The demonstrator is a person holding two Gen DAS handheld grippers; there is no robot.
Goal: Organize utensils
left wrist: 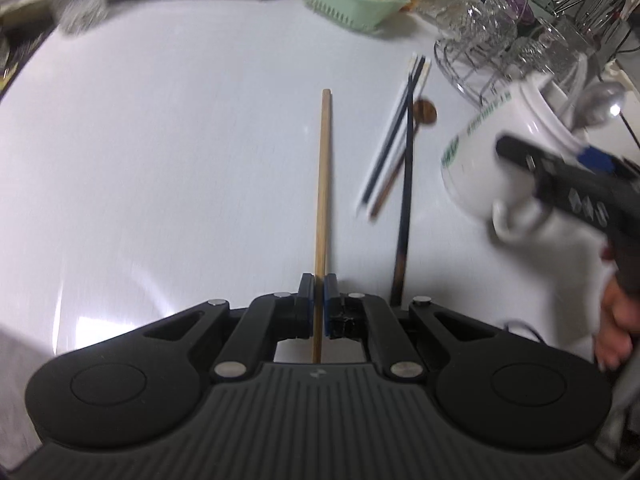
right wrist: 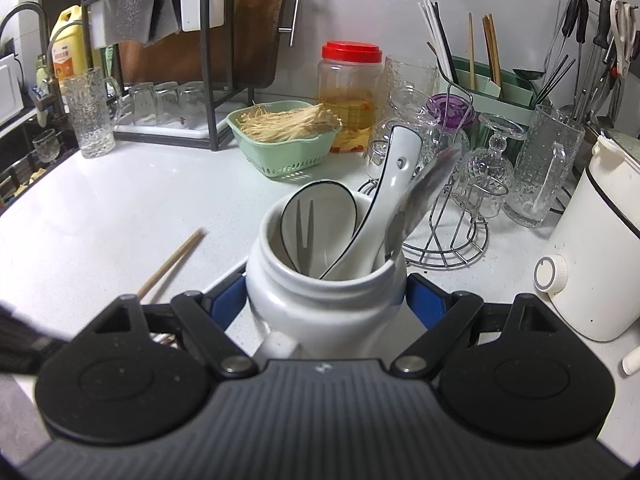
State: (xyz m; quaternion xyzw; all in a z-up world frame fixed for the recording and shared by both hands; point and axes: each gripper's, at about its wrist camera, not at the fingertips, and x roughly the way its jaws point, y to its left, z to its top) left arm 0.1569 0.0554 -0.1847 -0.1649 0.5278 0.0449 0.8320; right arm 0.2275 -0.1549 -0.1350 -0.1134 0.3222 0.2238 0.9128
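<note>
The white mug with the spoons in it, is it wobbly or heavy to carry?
Probably heavy: the white mug looks like thick ceramic and holds two ceramic spoons. The right gripper clamps its glazed sides, so it might slip. The spoons stand loose and tall, so they would likely rattle or shift if it tilts.

Pale tan chopstick (left wrist: 323, 200) between blue pads (left wrist: 331, 300); white mug (right wrist: 324, 304) with green lettering, holding white spoons (right wrist: 384, 208) edged in dark blue; mint-green basket (right wrist: 286, 152); red lid (right wrist: 352, 53) on a clear jar (right wrist: 349, 96); yellow bottle (right wrist: 71, 44); white counter (right wrist: 120, 208).
</note>
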